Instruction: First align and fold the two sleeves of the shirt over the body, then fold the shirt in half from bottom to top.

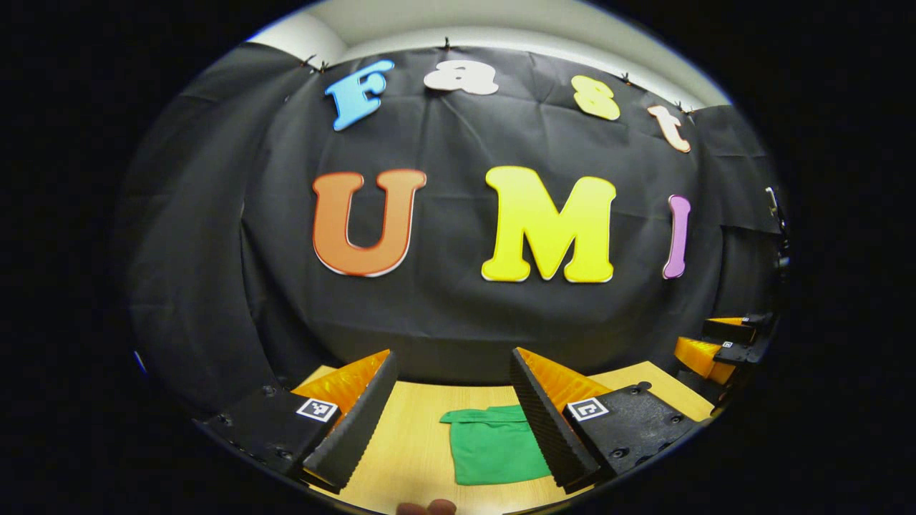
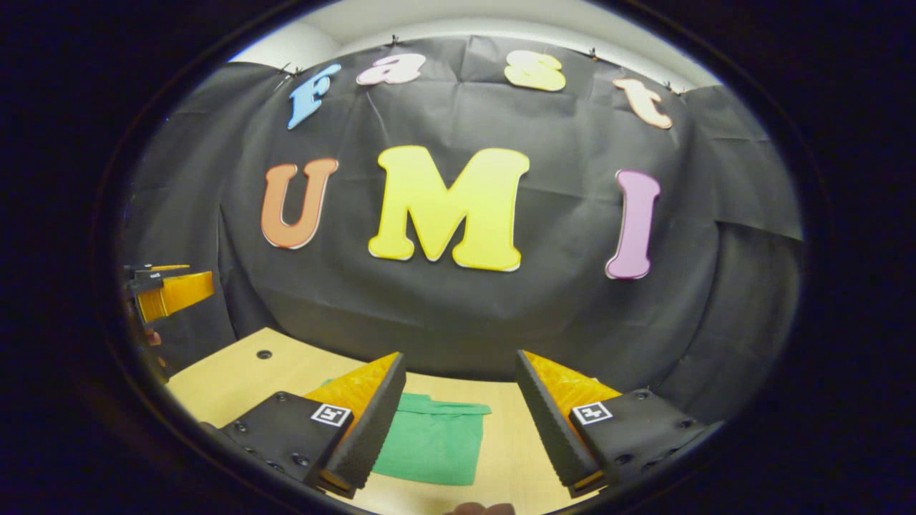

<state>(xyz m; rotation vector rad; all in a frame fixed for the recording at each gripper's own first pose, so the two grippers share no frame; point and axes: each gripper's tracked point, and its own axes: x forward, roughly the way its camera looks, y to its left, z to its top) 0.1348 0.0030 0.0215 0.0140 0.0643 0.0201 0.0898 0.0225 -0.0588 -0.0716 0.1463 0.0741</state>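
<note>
I'm seeing the wooden table [image 1: 422, 436] stretching ahead beneath both grippers. The green shirt [image 1: 494, 443] is lying on it as a compact rectangle, seemingly already folded, below and ahead of my left gripper [image 1: 454, 418] and right gripper [image 2: 458, 429]. Both are hanging above it with jaws spread wide, gripping nothing.

Even, soft light falls from above, bright on the pale ceiling strip [image 1: 501, 21] and duller across the black cloth wall [image 2: 458, 307]. The counter [image 1: 415, 443] glows warm with no hard shadows or glare. Both views bow strongly toward their edges and darken there. The centre is sharp; the rims look slightly smeared.
</note>
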